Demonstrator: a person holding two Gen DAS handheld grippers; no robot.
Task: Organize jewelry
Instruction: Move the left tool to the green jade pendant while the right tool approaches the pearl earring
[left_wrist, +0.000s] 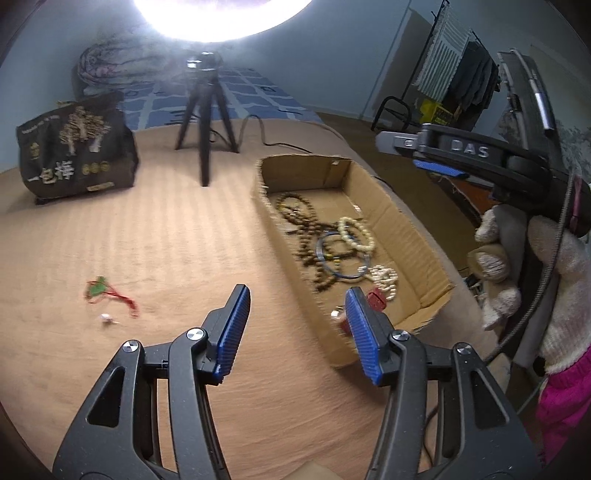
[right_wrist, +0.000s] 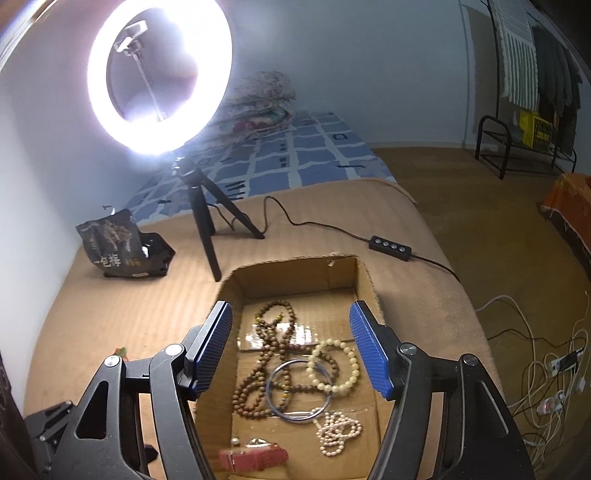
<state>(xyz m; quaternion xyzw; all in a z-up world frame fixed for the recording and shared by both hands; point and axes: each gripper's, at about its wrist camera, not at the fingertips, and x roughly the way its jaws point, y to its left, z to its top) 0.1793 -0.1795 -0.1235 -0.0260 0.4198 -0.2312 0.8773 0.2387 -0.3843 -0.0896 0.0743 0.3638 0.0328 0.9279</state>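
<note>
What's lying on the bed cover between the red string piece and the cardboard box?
Nothing: in the left wrist view, the tan cover is bare between the red string piece and the cardboard box; only the open left gripper overlaps it.

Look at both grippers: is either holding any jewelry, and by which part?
Nothing is held. The left gripper and right gripper are both open and empty.

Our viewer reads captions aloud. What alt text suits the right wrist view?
An open right tool hovers over a cardboard box holding wooden beads, a cream bracelet, a metal bangle and pearls. A ring light glows behind.
</note>
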